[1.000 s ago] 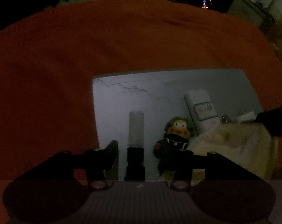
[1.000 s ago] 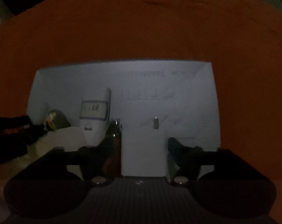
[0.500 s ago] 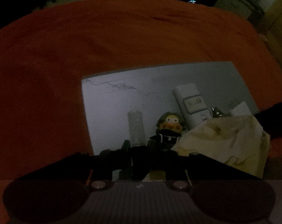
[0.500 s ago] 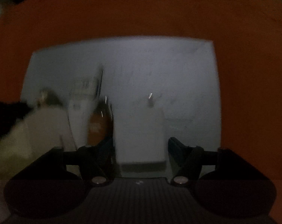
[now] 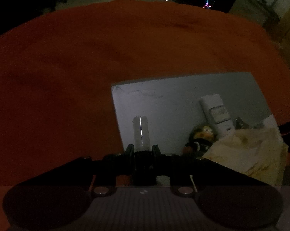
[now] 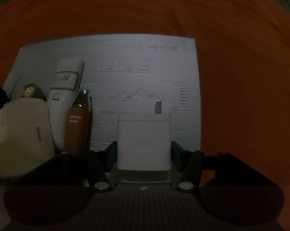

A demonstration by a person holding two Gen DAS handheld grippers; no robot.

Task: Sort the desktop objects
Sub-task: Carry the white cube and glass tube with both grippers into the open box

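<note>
White charger (image 6: 144,140), square with one metal prong, sits between right claw (image 6: 144,154) fingers.

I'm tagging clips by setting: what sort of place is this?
Probably a dim office or lab: an orange tablecloth, a grey mat holding a white charger, and lit computer gear behind.

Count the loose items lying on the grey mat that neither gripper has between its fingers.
4: white thermometer, small plush doll, brown tube, crumpled cloth, all clustered at the grey mat's left. The cloth may hide more.
</note>
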